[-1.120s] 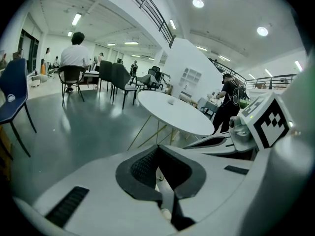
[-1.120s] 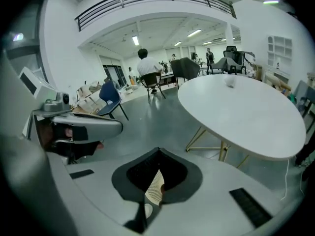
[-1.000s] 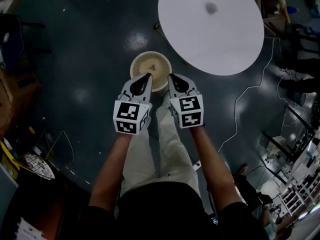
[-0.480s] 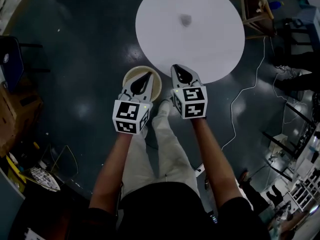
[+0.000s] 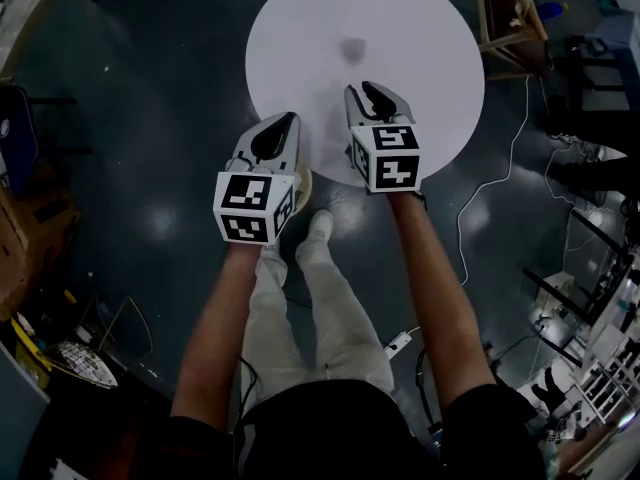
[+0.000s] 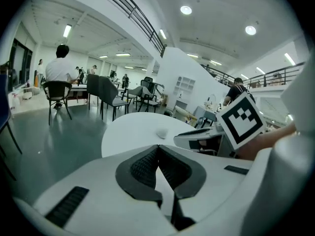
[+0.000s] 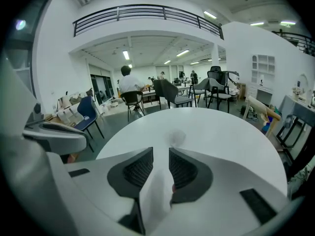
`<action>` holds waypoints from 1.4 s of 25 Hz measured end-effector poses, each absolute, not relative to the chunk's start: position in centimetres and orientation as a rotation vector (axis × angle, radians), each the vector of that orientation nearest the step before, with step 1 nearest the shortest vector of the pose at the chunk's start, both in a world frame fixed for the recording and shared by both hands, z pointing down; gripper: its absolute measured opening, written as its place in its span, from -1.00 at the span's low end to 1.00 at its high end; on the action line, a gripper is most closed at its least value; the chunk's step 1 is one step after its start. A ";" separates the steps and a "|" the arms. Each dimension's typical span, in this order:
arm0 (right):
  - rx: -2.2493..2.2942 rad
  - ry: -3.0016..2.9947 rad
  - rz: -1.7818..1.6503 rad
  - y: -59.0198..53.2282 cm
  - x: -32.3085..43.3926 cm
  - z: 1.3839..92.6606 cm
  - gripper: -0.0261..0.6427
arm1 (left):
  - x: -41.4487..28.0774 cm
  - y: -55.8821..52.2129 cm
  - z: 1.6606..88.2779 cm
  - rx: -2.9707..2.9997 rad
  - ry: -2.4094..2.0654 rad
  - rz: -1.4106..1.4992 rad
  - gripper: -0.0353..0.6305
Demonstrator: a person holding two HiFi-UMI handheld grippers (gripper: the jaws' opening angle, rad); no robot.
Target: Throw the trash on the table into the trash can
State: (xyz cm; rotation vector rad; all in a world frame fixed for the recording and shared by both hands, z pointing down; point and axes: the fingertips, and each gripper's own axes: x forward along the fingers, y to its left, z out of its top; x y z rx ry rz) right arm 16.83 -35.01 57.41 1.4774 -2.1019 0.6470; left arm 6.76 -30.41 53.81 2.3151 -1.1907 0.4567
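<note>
- Head view: the trash can (image 5: 303, 184) is almost wholly hidden under the left gripper (image 5: 284, 121). Only a pale sliver of its rim shows just beside that gripper's marker cube.
- The trash (image 5: 352, 50) is a small grey smudge on the round white table (image 5: 300, 58). It lies ahead of both grippers and nearer the right gripper (image 5: 371, 89). I cannot tell what it is made of.
- Both bare forearms reach out side by side, with the grippers tipped downward. Both sets of tips overlap the table's near side, the right one further in.
- Left gripper view: the left gripper (image 6: 158, 146) has its jaws meeting at the tips, with nothing in them. The trash (image 6: 162, 131) sits on the table (image 6: 123, 132) past the tips and well apart from them. The right gripper (image 6: 206, 136) juts in from the right, partly behind its own cube.
- Right gripper view: the right gripper (image 7: 161, 151) has its jaws a narrow gap apart, having just been opening, and they clamp nothing. Bare tabletop (image 7: 236, 136) shows between the tips, and a pale blur lower in the gap is hard to make out.
- The trash (image 7: 177, 137), blurred, lies just beyond the tips and slightly to the right. The left gripper (image 7: 54, 134) edges in at the left, mostly cut off.
</note>
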 end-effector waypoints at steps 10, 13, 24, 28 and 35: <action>1.475 -2.073 0.586 -41.3 18.3 59.7 -0.49 | 10.2 -35.8 54.6 2.334 -1.182 0.367 -0.85; 1.466 -2.053 0.546 -42.1 18.1 60.5 -0.49 | 10.2 -36.4 55.8 2.331 -1.191 0.388 -0.85; 1.500 -2.045 0.513 -42.3 18.3 60.4 -0.78 | 9.5 -36.7 57.6 2.306 -1.194 0.415 -0.85; 1.506 -2.051 0.533 -40.9 17.9 59.4 -0.80 | 9.2 -35.7 56.8 2.309 -1.183 0.403 -0.85; 1.499 -2.084 0.605 -36.9 14.8 57.7 -0.81 | 6.3 -33.1 55.4 2.298 -1.178 0.405 -0.85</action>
